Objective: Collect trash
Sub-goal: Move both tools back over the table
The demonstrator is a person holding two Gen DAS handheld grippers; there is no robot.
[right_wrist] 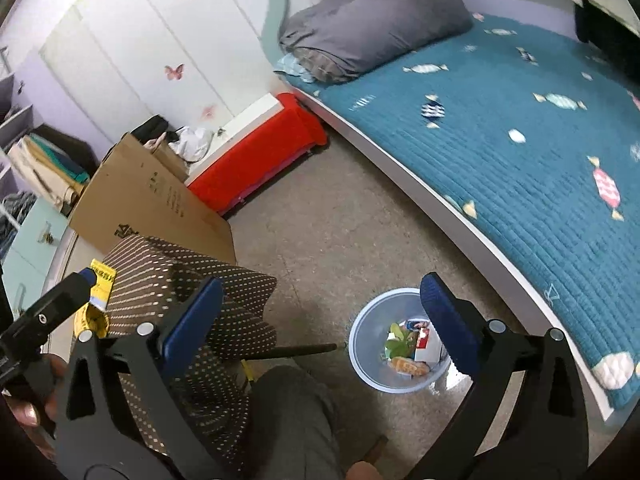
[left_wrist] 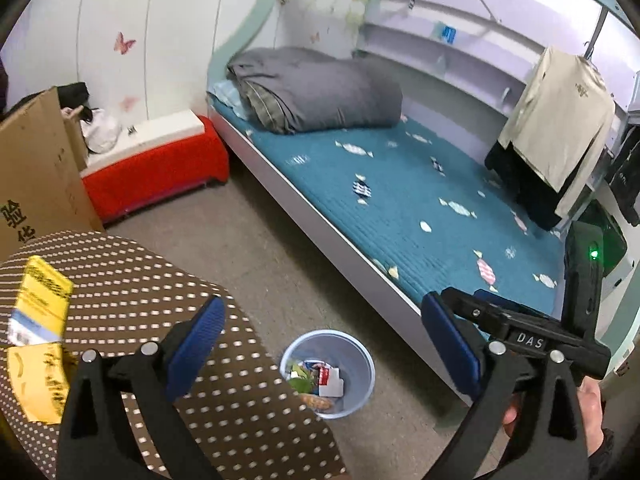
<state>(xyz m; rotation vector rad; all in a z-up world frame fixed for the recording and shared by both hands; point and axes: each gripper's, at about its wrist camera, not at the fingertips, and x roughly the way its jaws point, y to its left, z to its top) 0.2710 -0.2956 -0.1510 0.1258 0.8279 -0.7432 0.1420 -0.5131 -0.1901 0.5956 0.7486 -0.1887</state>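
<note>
1. The left tool (left_wrist: 320, 344) is held above the floor with its blue pads spread wide and nothing between them. In its own view the bin (left_wrist: 362, 368) sits low in the middle of the frame, between the two pads, which suggests the tool is lined up over it.
2. The right tool (right_wrist: 326, 324) is likewise wide apart and empty, hanging over the same bin (right_wrist: 362, 350) at the lower right of its frame. Its body also shows at the right edge of the left view.
3. The bin stands on the floor (left_wrist: 280, 248) beside the bed (left_wrist: 400, 200) and next to the dotted surface (left_wrist: 132, 280), probably so scraps can be dropped straight in from either side.
4. The trash (left_wrist: 316, 378) inside the bin is a small heap: green leafy bits, a white-and-red carton and an orange wrapper. It covers only the bottom.
5. Yellow packets (left_wrist: 40, 308) lie on the dotted surface at the left of the left view, near the left tool; they look like the next pieces to gather, though that is my judgement.
</note>
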